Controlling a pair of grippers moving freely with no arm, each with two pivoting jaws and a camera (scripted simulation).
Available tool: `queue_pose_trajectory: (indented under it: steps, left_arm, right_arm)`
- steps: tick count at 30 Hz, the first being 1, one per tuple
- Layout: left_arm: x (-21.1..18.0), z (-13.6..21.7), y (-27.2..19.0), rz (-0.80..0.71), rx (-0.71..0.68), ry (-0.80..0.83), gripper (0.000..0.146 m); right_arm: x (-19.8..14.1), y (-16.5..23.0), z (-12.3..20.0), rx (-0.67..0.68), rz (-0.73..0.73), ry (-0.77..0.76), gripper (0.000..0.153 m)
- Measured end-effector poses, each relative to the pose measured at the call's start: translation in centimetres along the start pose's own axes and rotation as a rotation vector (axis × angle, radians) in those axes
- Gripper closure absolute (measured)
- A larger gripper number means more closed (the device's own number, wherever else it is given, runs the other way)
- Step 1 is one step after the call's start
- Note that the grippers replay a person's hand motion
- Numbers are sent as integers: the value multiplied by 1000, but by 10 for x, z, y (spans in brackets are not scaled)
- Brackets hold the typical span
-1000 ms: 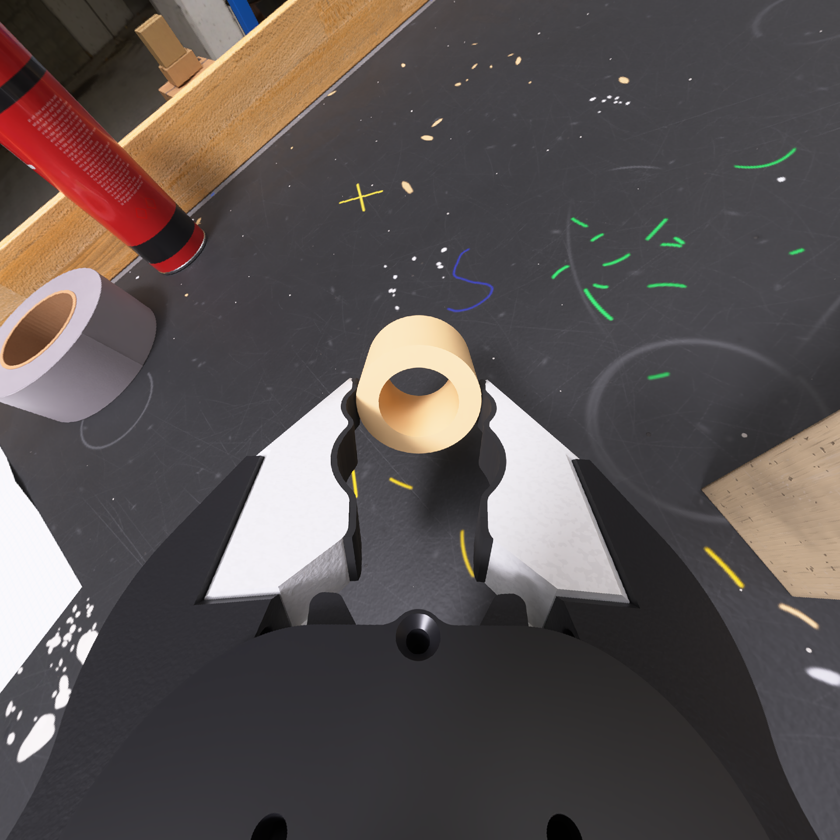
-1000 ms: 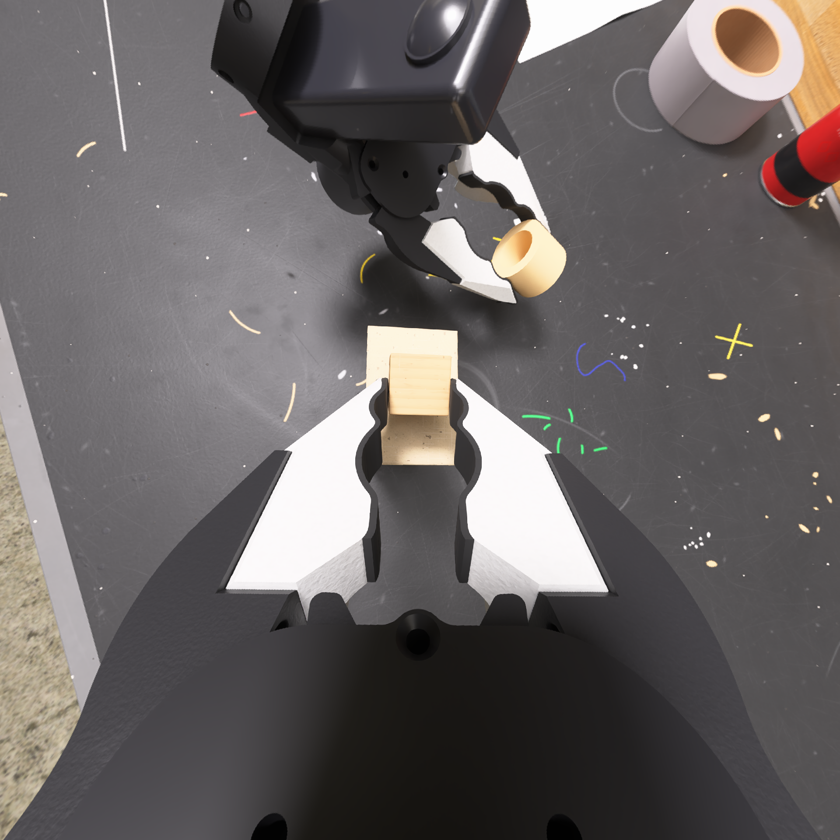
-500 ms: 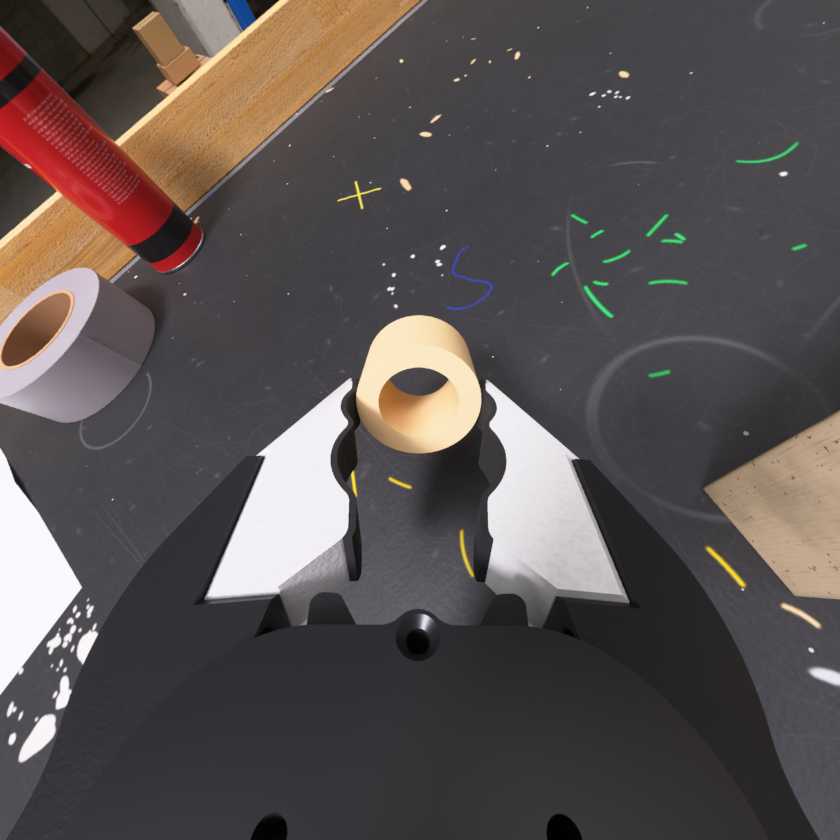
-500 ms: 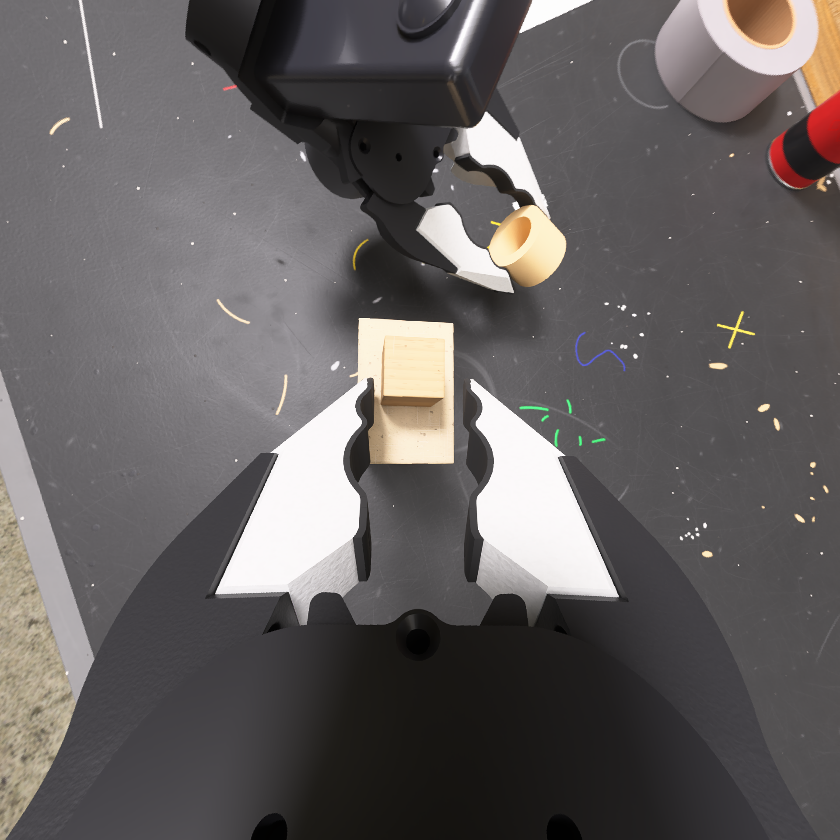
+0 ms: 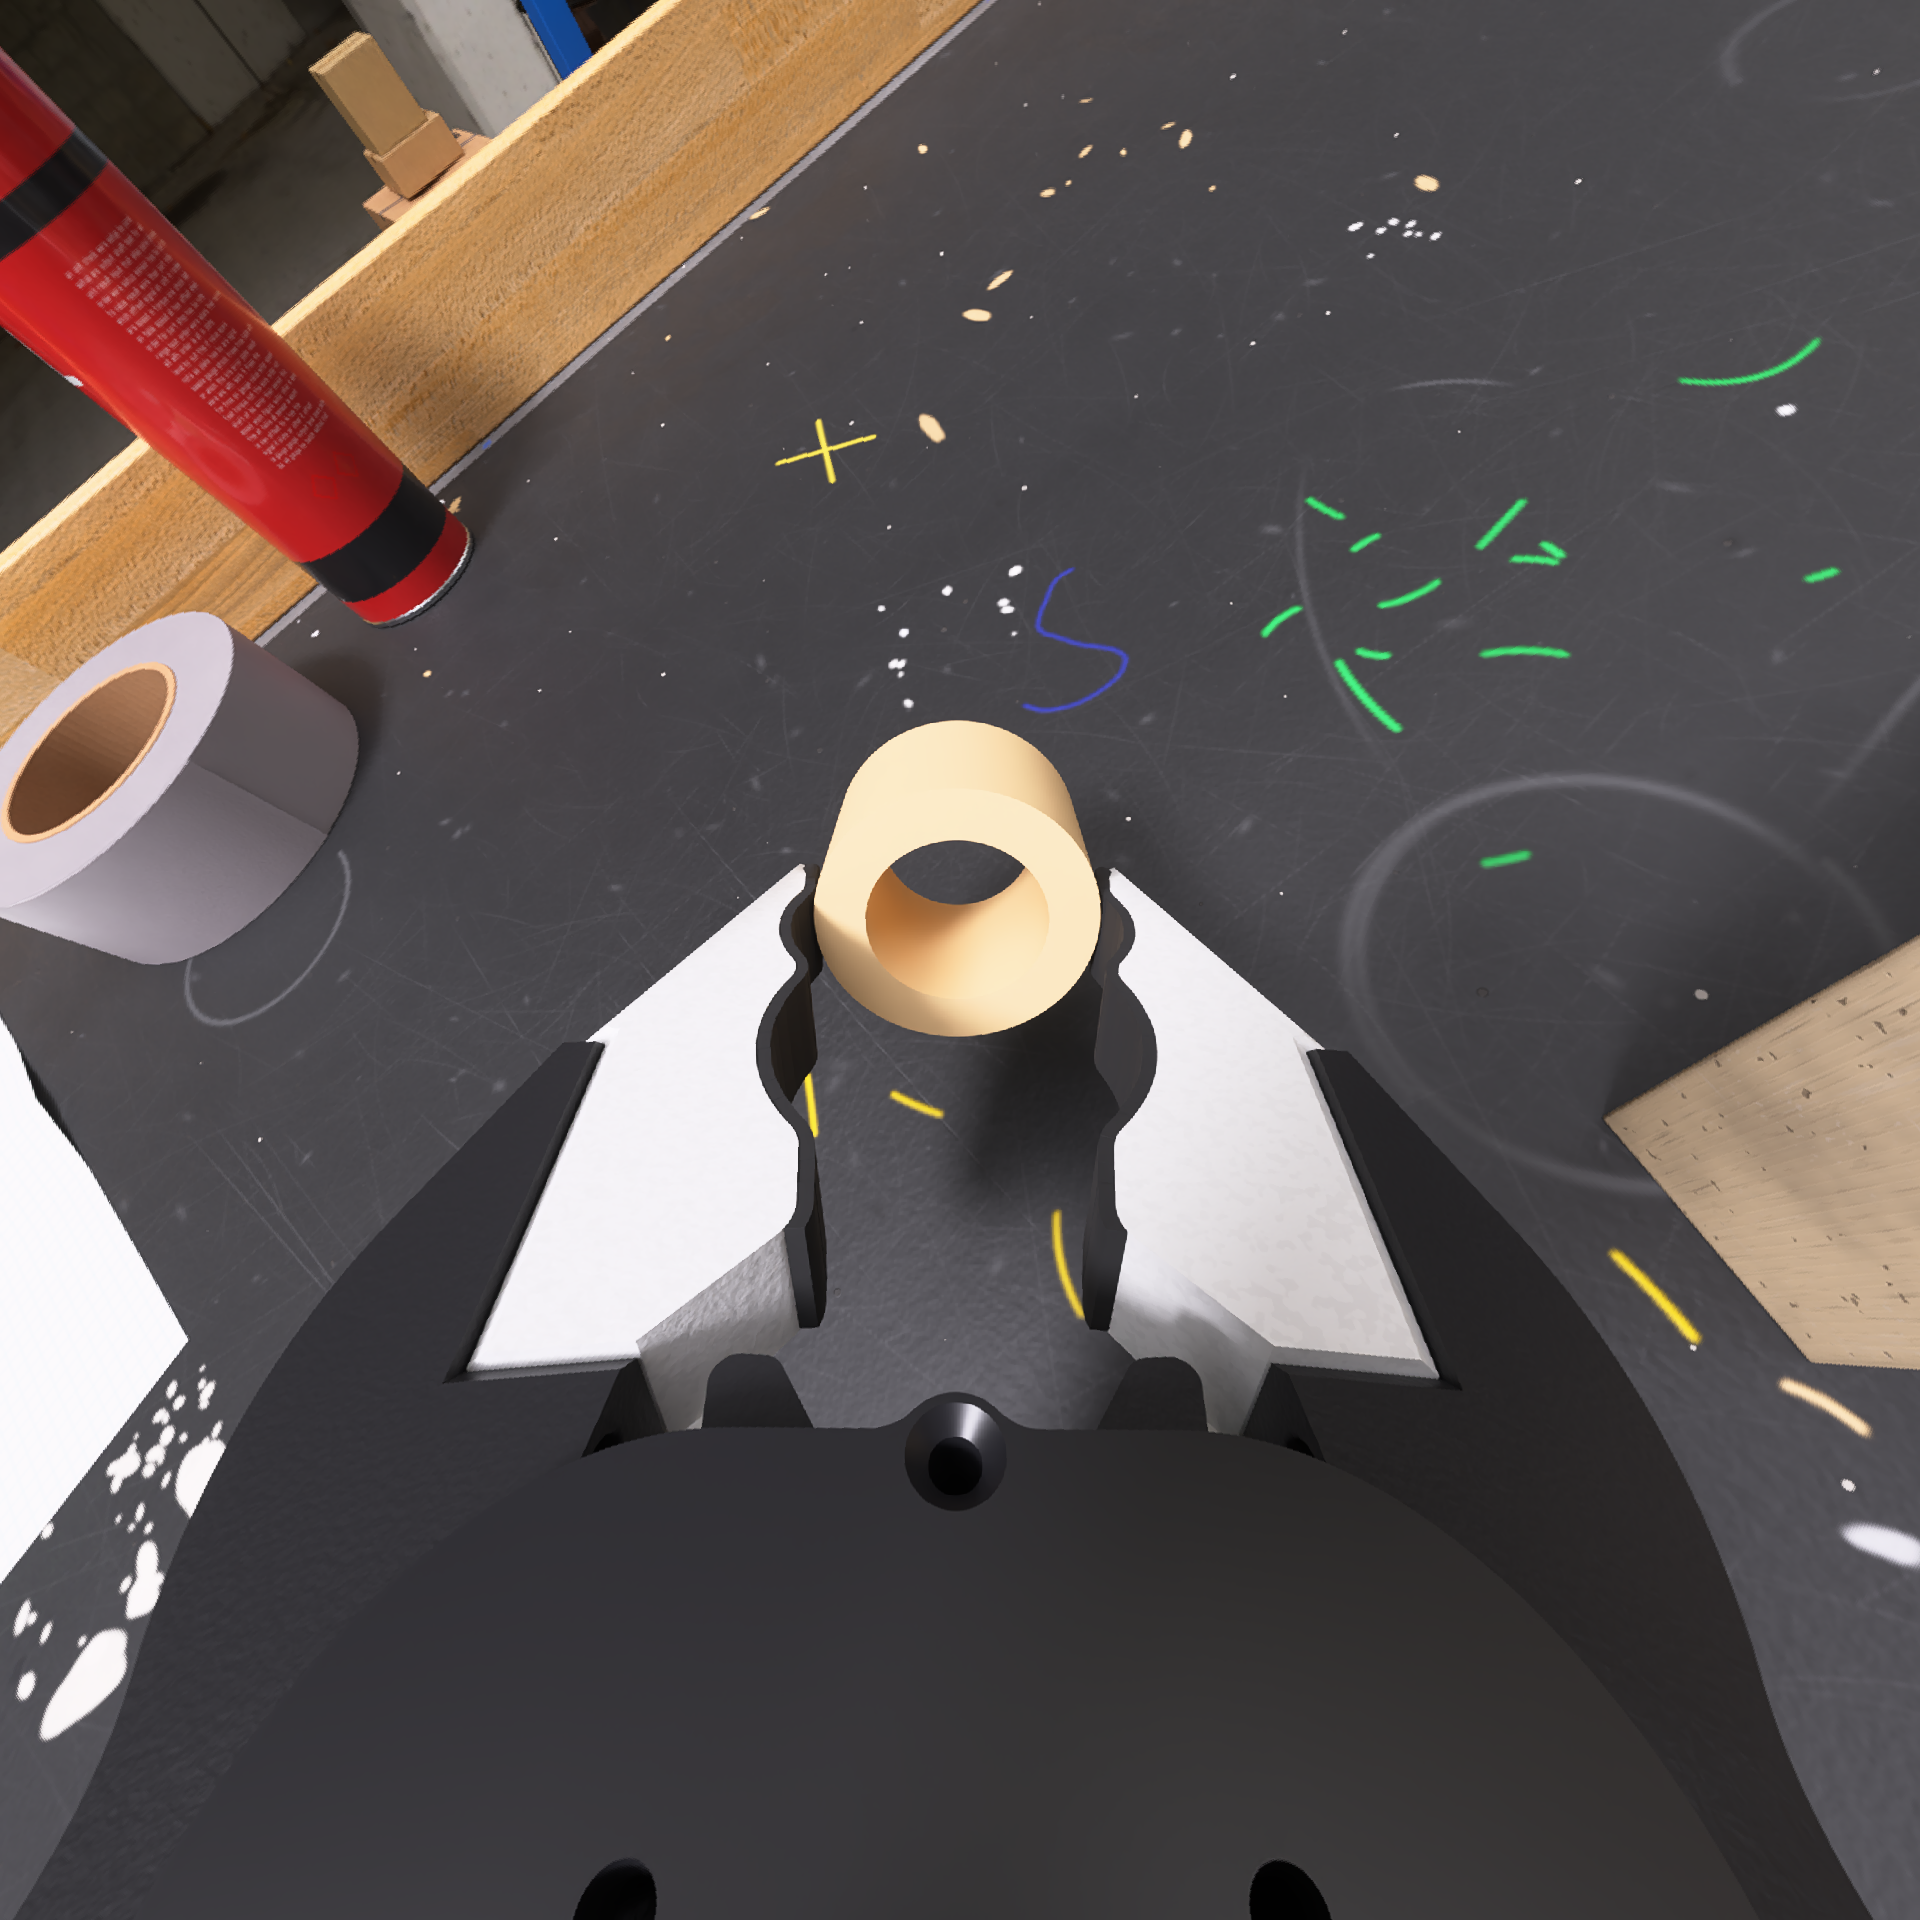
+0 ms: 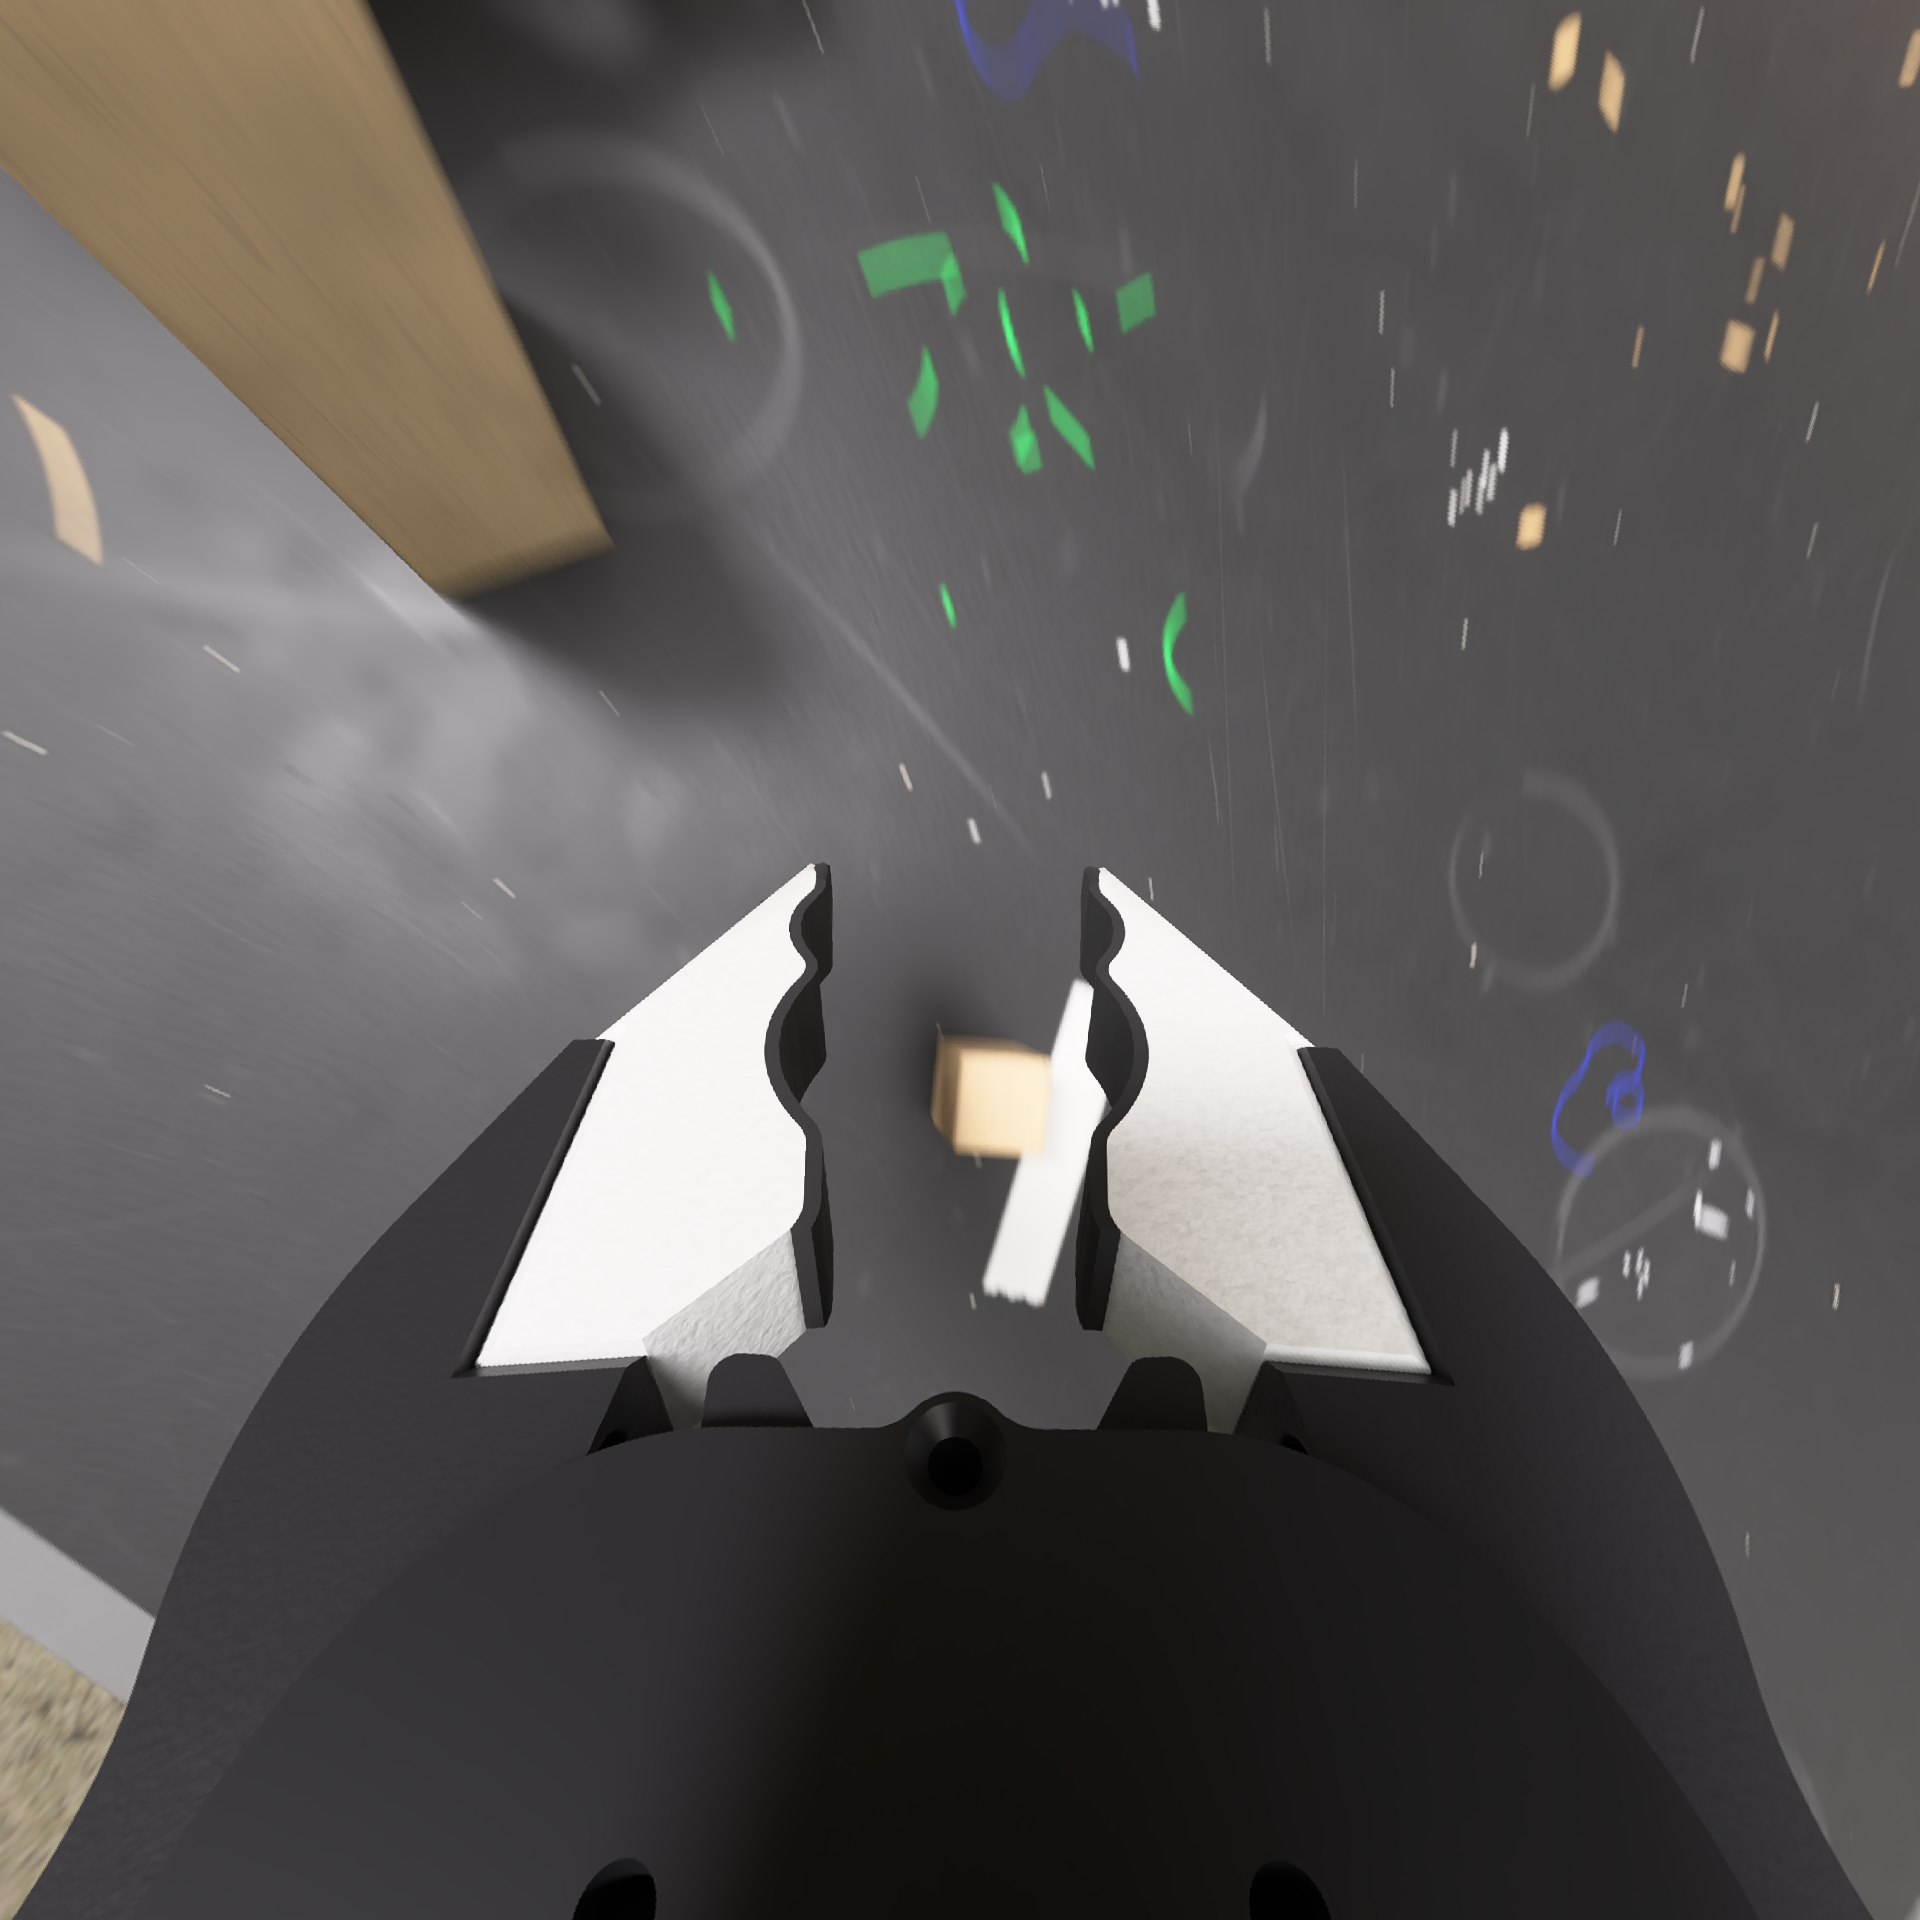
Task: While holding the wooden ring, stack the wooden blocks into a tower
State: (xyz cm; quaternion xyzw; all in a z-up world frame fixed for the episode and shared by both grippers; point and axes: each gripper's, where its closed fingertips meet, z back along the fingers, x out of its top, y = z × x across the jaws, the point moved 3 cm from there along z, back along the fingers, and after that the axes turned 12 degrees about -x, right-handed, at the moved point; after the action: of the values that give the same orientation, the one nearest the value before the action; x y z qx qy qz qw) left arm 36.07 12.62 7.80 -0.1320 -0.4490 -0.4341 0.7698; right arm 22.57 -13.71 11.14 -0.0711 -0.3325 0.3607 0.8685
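Left gripper (image 5: 956, 914) clamped on wooden ring (image 5: 956, 883) above tabletop (image 5: 1195, 312), right gripper (image 6: 956, 914) parted, empty, small wooden block (image 6: 987, 1101) blurred below, seen only in right wrist view.

Pale cream wooden ring (image 5: 956, 883) above a dark grey tabletop (image 5: 1247, 312).
Tabletop speckled green, yellow, blue; red-and-black can (image 5: 197, 364); white tape roll (image 5: 197, 810).

Right wrist view is smeared with motion blur — the paint marks on the desk (image 6: 1351, 727) are just streaks. A small wooden block (image 6: 987, 1103) is fuzzy, right side tucked behind the right gripper (image 6: 954, 894) finger. A big wooden block (image 6: 260, 260) up-left of that gripper runs off the frame. In the left wrist view, the red can (image 5: 197, 384) is cut off at the edge.
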Motion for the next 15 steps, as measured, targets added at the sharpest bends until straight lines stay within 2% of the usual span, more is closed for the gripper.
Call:
queue_pose_trajectory:
  steps: [3,5,7,9,12,15]
  left_arm:
    - [-1,-1,-1,-3,-1,6,94]
    - [-2,-2,-2,-3,-1,9,94]
    - [-3,-3,-2,-3,-1,14,94]
    - [-4,-4,-2,-3,0,18,94]
    - [-4,-3,-1,1,2,16,94]
    - [-3,-4,0,1,2,16,94]
  right_arm:
    - [-51,-5,-18,-58,-3,144,105]
    - [-68,-5,-24,-46,-27,169,105]
    - [-75,-5,-27,-27,-51,169,112]
    - [-76,-5,-29,-11,-68,163,126]
    - [-65,-6,-25,1,-75,117,126]
    - [-30,-2,-10,28,-58,11,126]
